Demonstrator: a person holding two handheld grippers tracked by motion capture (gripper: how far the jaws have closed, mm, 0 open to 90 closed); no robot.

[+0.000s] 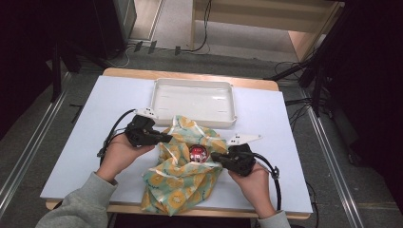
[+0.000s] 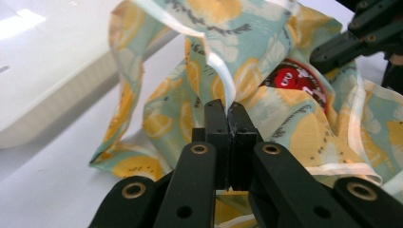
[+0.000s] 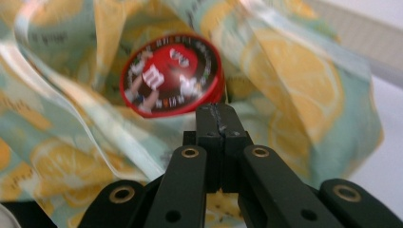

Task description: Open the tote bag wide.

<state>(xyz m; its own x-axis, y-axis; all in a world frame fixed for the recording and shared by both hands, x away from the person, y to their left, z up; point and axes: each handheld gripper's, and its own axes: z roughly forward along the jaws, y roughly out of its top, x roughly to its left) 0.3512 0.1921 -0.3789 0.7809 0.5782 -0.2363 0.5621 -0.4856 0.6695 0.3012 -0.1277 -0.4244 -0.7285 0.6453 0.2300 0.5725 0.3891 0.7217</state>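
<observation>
A cloth bag [image 1: 183,183] printed with yellow lemon slices on pale green lies crumpled in the middle of the table, its mouth held apart. Inside rests a round red candy tin [image 1: 198,154], lid up. My left gripper [image 1: 165,138] is shut on the bag's left rim; in the left gripper view the white hem of the bag [image 2: 157,104] runs down into the closed jaws of that gripper [image 2: 228,111], with the tin [image 2: 297,80] beyond. My right gripper [image 1: 215,156] is shut at the bag's right rim. In its own view the right gripper [image 3: 218,114] pinches fabric just below the tin [image 3: 171,73], bag [image 3: 294,76] all around.
A white rectangular tray [image 1: 161,90] stands behind the bag at the table's far middle, seen also as the tray [image 2: 47,95] in the left gripper view. The pale tabletop [image 1: 85,142] lies bare to the left and right. Cables and rails run on the floor around.
</observation>
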